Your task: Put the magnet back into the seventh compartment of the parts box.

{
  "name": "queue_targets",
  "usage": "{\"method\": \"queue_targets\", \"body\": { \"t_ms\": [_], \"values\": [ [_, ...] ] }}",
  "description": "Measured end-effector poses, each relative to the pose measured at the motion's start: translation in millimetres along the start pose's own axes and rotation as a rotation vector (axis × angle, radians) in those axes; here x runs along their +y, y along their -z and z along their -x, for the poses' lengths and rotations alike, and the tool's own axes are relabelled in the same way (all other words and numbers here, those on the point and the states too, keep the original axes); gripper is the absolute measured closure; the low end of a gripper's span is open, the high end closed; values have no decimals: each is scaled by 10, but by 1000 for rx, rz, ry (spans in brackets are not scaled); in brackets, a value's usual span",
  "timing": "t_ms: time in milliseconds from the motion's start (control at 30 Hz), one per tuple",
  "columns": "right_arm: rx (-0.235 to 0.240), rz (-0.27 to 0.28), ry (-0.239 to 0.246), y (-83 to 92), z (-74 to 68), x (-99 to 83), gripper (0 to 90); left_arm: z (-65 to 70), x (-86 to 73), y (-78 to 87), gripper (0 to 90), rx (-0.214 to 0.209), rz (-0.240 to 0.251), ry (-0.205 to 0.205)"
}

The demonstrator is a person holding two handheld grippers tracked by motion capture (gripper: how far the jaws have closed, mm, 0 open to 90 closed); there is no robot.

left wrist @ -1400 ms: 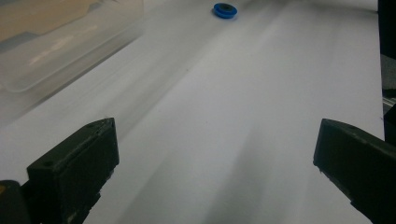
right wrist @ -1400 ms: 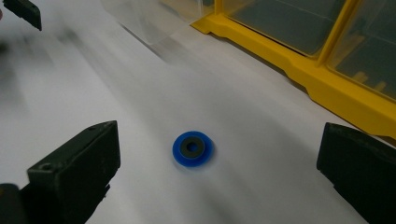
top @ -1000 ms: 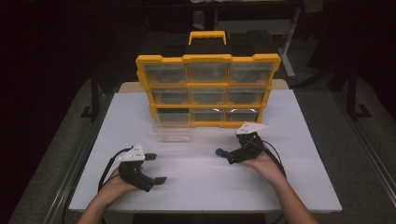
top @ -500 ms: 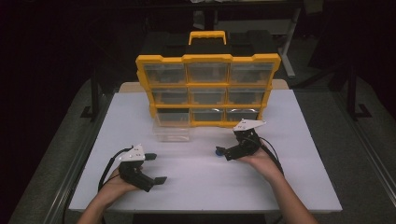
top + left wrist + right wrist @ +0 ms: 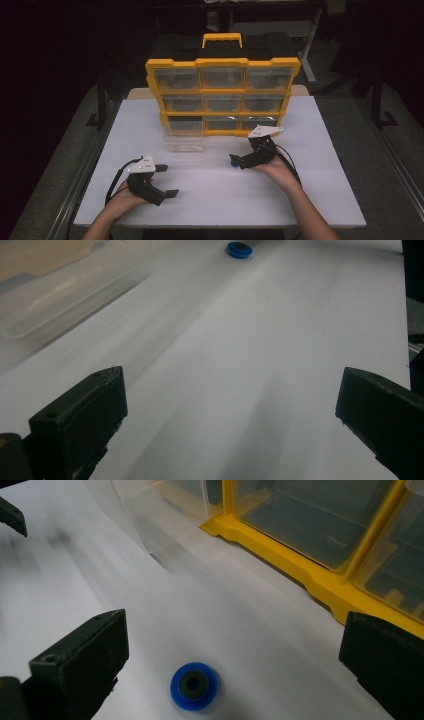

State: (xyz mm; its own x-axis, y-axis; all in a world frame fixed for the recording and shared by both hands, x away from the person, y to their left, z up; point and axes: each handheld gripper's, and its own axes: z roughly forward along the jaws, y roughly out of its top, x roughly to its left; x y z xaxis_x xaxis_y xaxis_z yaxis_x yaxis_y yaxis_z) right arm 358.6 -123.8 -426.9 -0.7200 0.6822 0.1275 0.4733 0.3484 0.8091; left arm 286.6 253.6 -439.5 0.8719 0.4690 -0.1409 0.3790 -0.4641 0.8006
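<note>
White table top (image 5: 210, 200), matte, rectangular, set in a dim room; dark floor on all sides, dark metal frame legs at left and right of the table, more furniture lost in shadow behind.

At the far middle of the table stands a yellow plastic organiser case with a yellow carry handle (image 5: 222, 95), upright on its edge, nine clear-fronted compartments in three rows facing the person. One clear plastic drawer bin (image 5: 184, 137) is out of the case's bottom left slot and sits on the table just in front of it; contents not readable.

Small round blue disc with a dark centre hole (image 5: 194, 686) lies flat on the white top, near the case's bottom edge and a little right of the clear bin. In the high view it sits just at the tips of the right gripper (image 5: 239, 162).

Right gripper: held in the person's right hand, right of centre, pointing left toward the disc. Jaws wide apart, nothing between them but table and the disc, which lies in the gap, low in the right gripper view, closer to the left jaw. Not touching either jaw as far as I can see.

Left gripper (image 5: 167, 181): near the front left of the table, in the left hand, resting low. Jaws wide, holding nothing. Disc well ahead of it, far off in the left gripper view.
</note>
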Motion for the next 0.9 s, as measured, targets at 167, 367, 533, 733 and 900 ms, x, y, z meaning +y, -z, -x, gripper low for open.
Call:
{"method": "queue_targets", "body": {
  "t_ms": [167, 367, 533, 733, 900],
  "values": [
    [4, 2, 11, -36, -13, 40, 0, 1, 0, 2, 0, 0, 1, 2],
    [3, 5, 17, -84, -22, 84, 0, -2, 0, 4, 0, 1, 1, 2],
    [-1, 7, 21, -117, -21, 115, 0, 0, 1, 5, 0, 1, 2, 1],
    [9, 9, 25, -152, -38, 159, 0, 2, 1, 3, 0, 2, 1, -1],
    [14, 10, 39, -173, -33, 177, 0, -1, 1, 8, 0, 3, 3, 1]
  ]
}}
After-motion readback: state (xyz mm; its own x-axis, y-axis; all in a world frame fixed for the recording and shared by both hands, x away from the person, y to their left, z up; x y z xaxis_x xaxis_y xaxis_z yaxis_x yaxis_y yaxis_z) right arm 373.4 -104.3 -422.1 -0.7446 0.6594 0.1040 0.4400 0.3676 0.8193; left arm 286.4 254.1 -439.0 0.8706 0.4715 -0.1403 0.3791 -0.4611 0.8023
